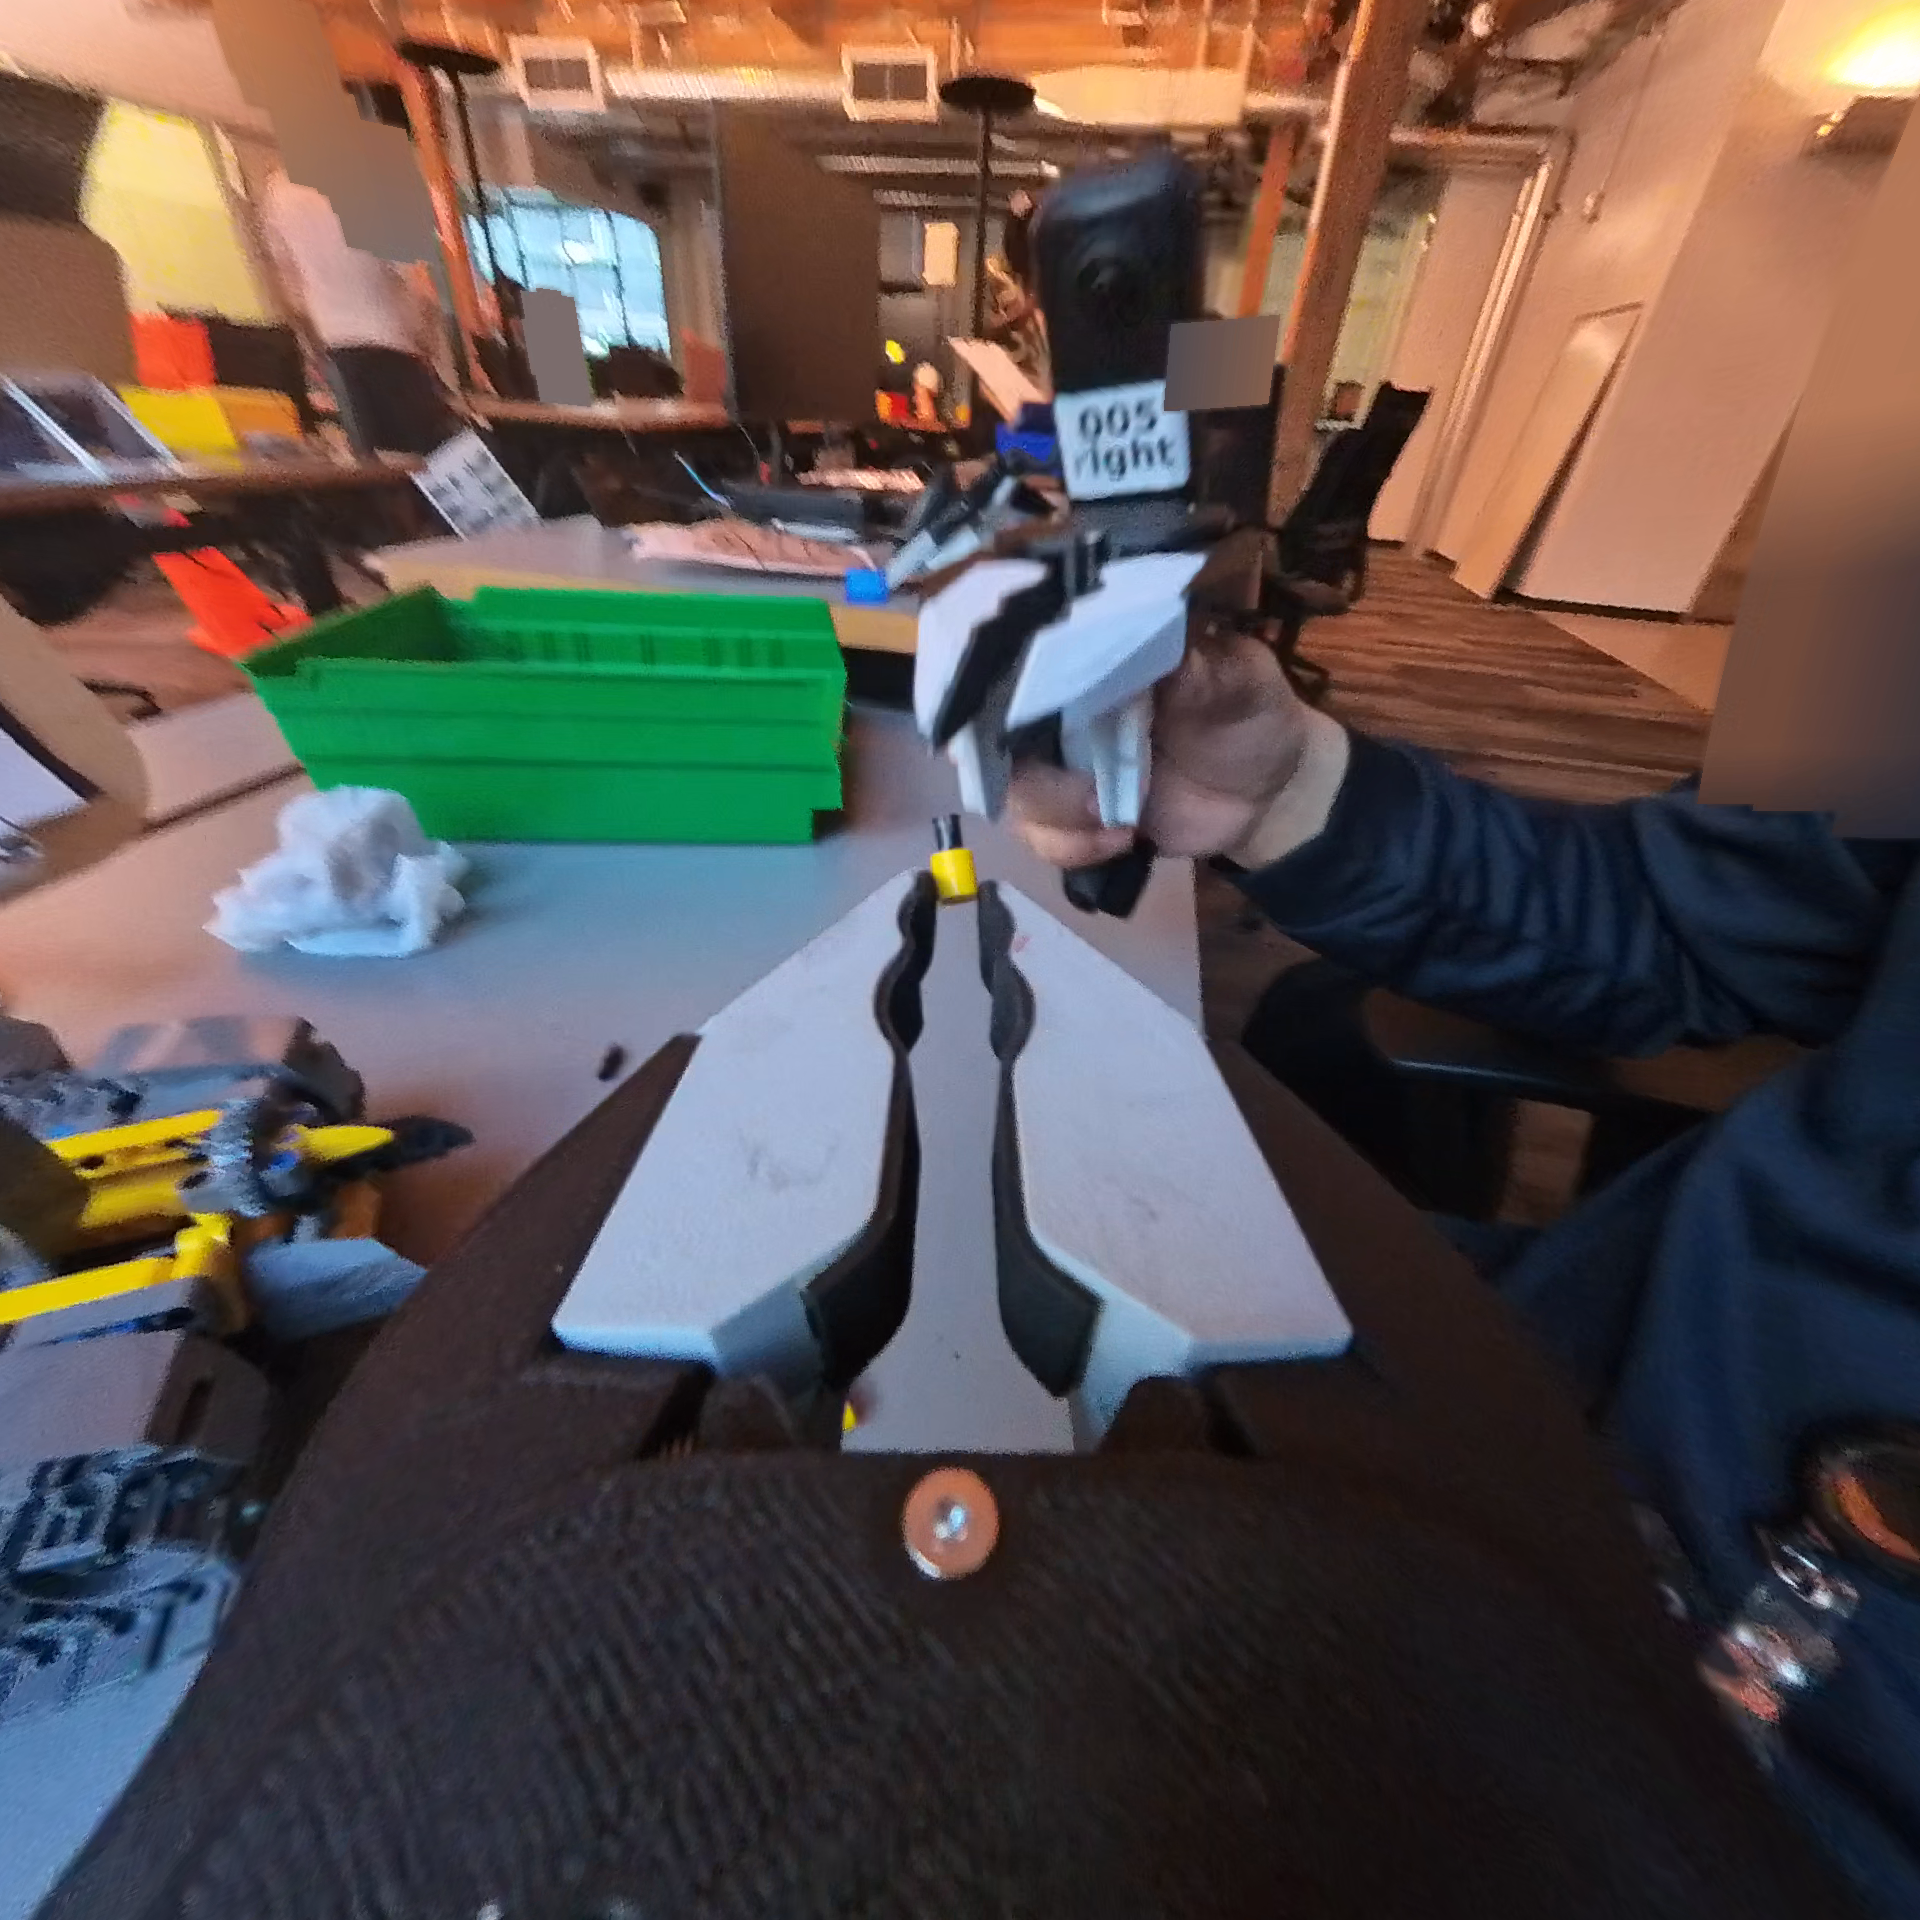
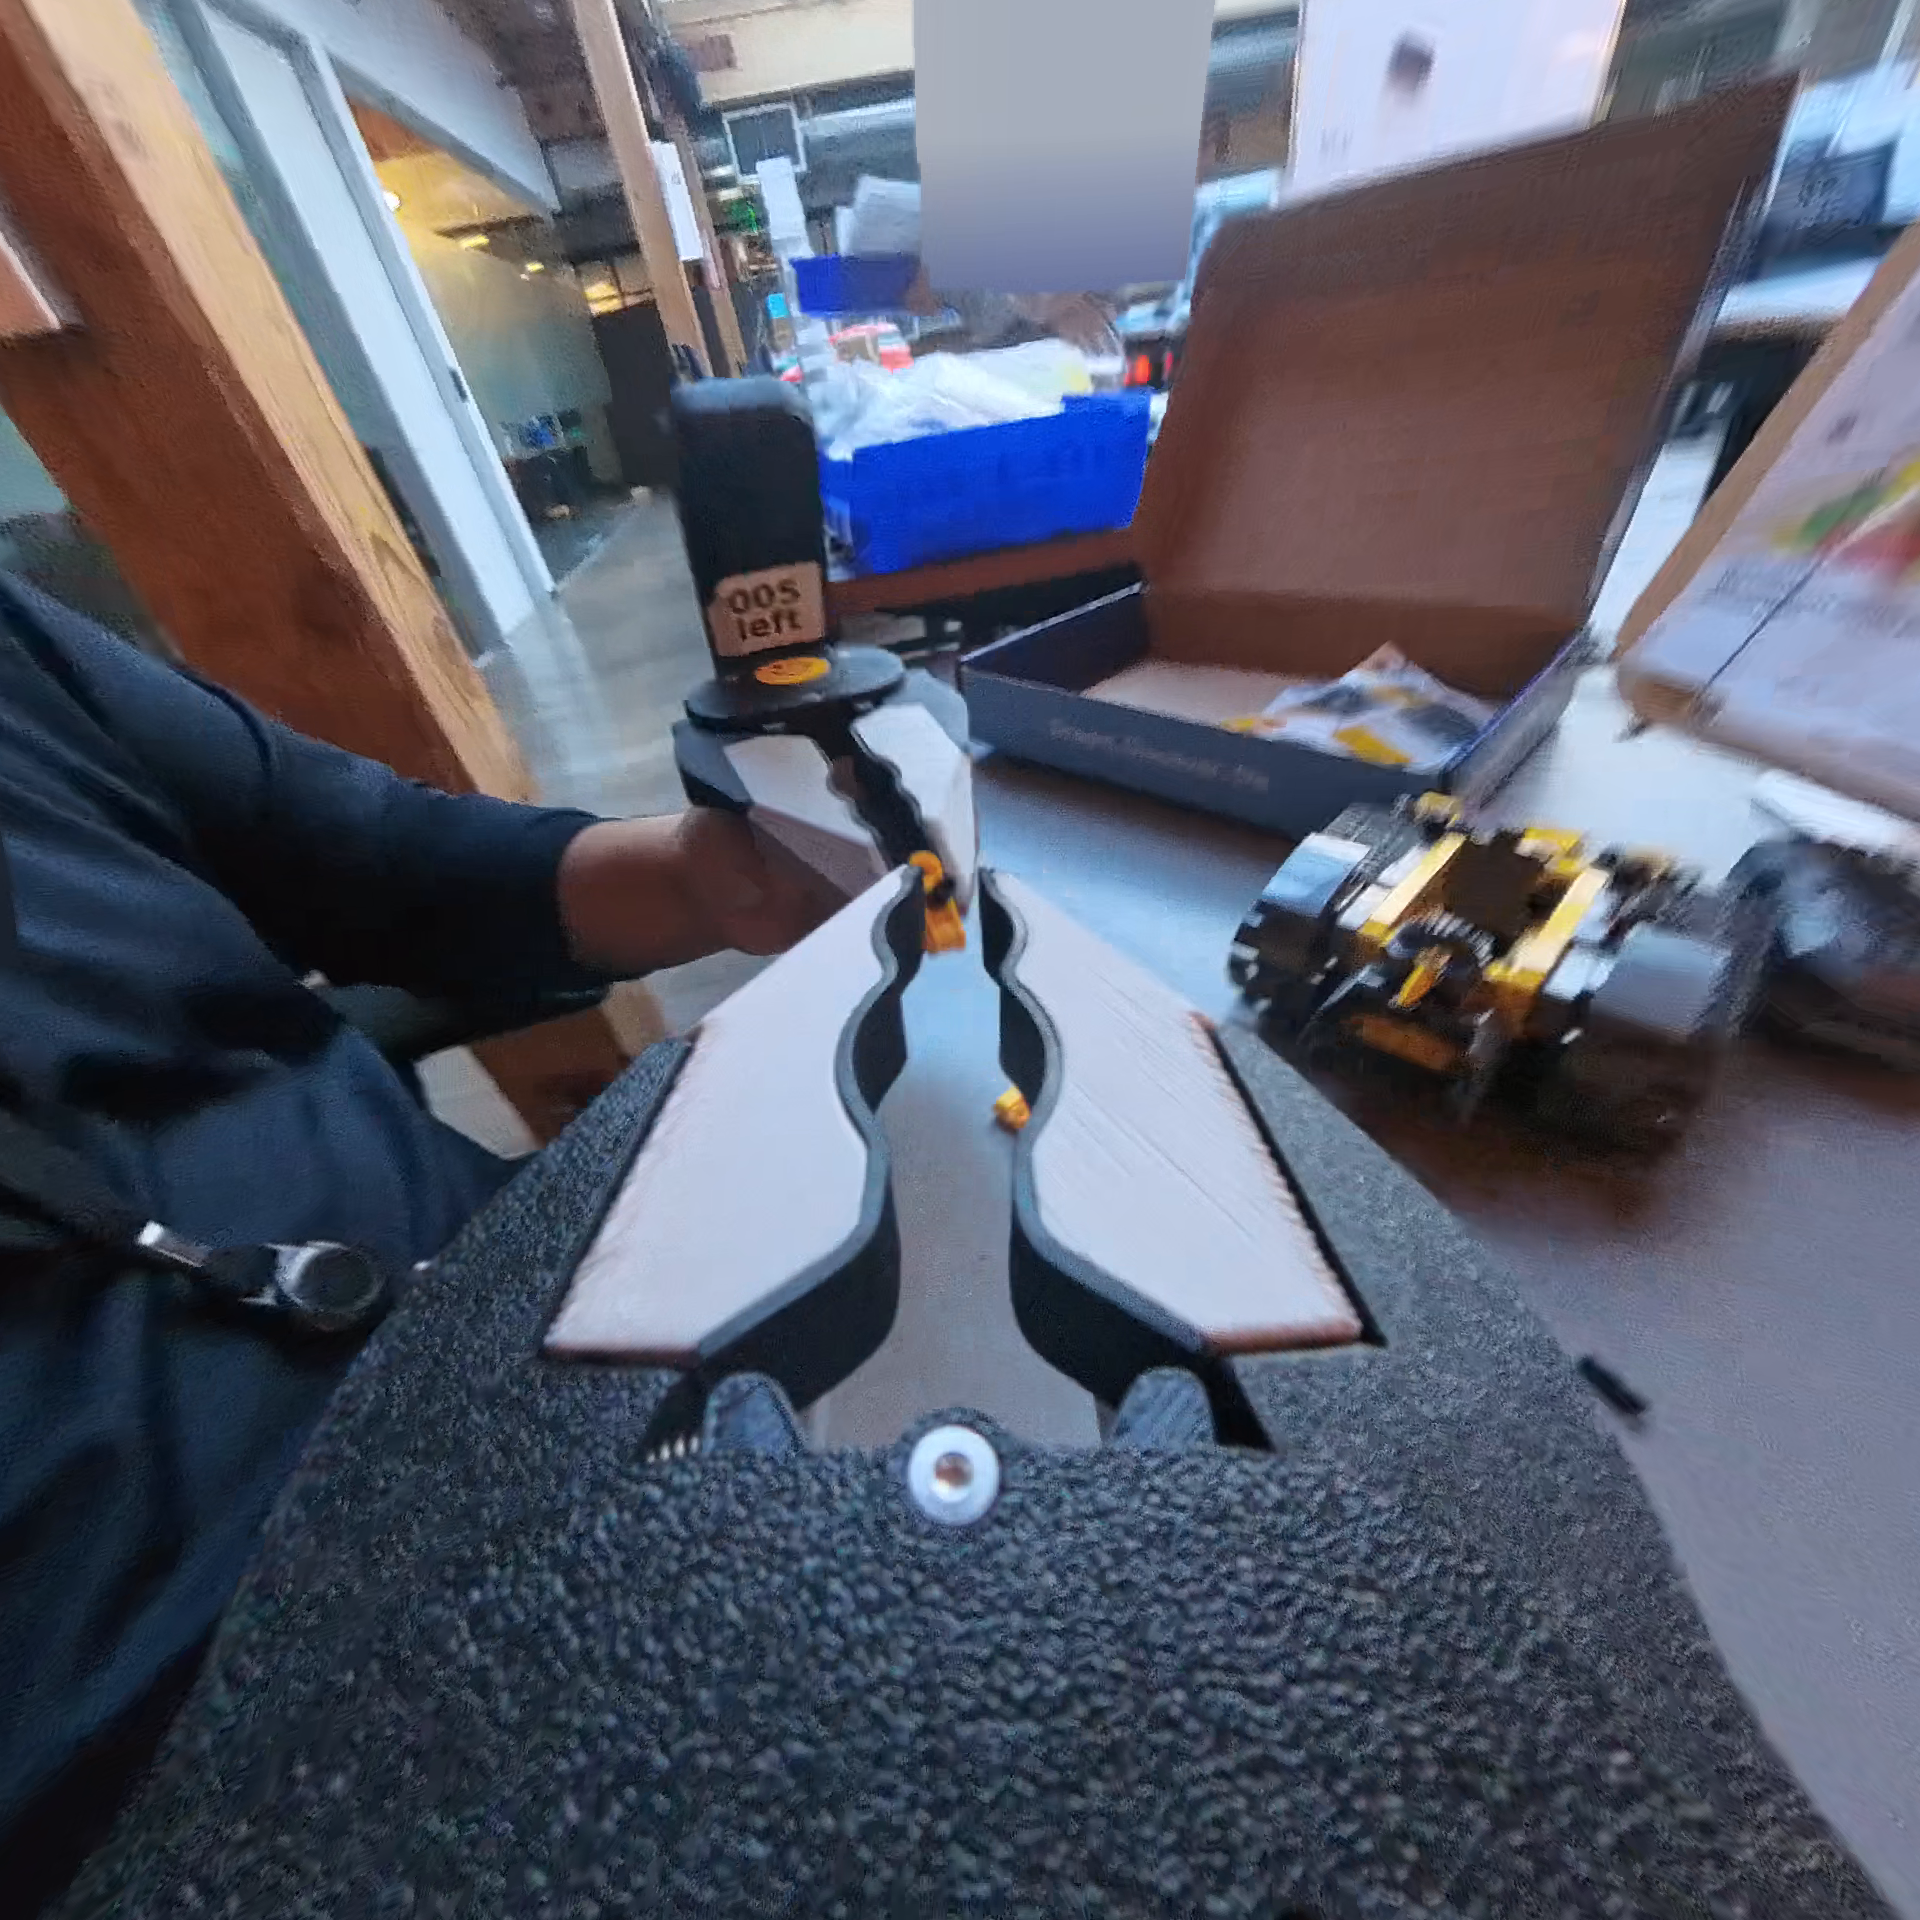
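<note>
My left gripper (image 1: pixel 952 902) is shut on a small yellow brick piece (image 1: pixel 950 871) with a black pin (image 1: pixel 945 833) sticking out of its top. It holds the piece above the grey table (image 1: pixel 623 935). My right gripper (image 2: pixel 951 896) has its jaws a narrow gap apart with nothing clamped between them. Its tips are right at the yellow piece (image 2: pixel 940 914), which the left gripper (image 2: pixel 930 883) holds. In the left wrist view the right gripper (image 1: pixel 982 800) points down, just above and to the right of the pin.
A yellow and black brick vehicle (image 2: pixel 1455 956) stands on the table; it also shows in the left wrist view (image 1: pixel 156 1195). A loose yellow piece (image 2: pixel 1010 1110), a green bin (image 1: pixel 561 707), crumpled white wrapping (image 1: pixel 332 883) and an open cardboard box (image 2: pixel 1351 623) are nearby. Both grippers' tips are close together, under 4 cm apart.
</note>
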A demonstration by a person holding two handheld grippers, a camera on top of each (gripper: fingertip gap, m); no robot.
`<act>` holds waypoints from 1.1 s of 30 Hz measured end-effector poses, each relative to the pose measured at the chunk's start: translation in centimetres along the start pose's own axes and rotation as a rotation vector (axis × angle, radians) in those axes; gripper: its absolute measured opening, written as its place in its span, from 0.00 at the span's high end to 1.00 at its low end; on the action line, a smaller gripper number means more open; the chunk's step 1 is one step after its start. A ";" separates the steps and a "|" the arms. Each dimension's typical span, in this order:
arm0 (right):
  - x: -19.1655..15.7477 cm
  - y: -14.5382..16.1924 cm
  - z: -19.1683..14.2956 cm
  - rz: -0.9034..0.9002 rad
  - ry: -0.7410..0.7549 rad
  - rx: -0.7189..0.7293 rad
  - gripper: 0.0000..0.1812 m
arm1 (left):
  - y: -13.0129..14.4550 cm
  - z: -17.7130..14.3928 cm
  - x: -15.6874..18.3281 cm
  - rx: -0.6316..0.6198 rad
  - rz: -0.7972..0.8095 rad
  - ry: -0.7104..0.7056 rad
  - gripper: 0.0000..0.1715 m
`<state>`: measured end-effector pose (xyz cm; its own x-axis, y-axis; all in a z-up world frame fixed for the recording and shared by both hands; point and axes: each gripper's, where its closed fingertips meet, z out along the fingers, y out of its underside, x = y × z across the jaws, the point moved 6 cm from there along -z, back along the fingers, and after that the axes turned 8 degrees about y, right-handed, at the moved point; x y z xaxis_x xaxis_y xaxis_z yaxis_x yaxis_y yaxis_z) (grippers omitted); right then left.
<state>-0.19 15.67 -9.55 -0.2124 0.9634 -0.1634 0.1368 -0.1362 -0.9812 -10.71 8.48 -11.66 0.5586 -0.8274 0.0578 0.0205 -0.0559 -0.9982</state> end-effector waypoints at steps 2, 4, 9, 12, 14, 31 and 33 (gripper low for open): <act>0.1 0.5 0.9 0.079 -0.008 -0.018 0.92 | -0.4 -0.1 0.1 0.017 0.061 -0.053 0.97; 0.3 0.7 1.6 0.128 0.017 0.004 0.92 | -0.5 0.0 0.3 0.006 0.119 -0.092 0.97; 0.4 1.2 2.4 0.140 0.056 0.033 0.95 | -0.3 -0.2 -0.3 -0.027 0.115 -0.203 0.97; 0.1 1.2 2.7 0.149 0.038 0.034 0.91 | -0.2 -0.1 -0.4 -0.019 0.108 -0.222 0.97; 0.2 1.0 2.6 0.167 0.039 0.067 0.97 | -0.1 0.1 -0.2 -0.022 0.102 -0.203 0.97; 0.7 2.0 3.0 0.156 0.101 0.024 0.99 | 0.7 0.5 -0.6 -0.064 0.074 -0.261 0.97; 0.9 2.1 2.9 0.142 0.133 0.016 0.99 | 0.3 0.2 -0.6 -0.053 0.074 -0.265 0.95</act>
<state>-2.92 15.58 -12.01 -0.0619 0.9561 -0.2863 0.1410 -0.2756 -0.9509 -10.89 9.09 -12.03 0.7542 -0.6560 -0.0283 -0.0685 -0.0358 -0.9970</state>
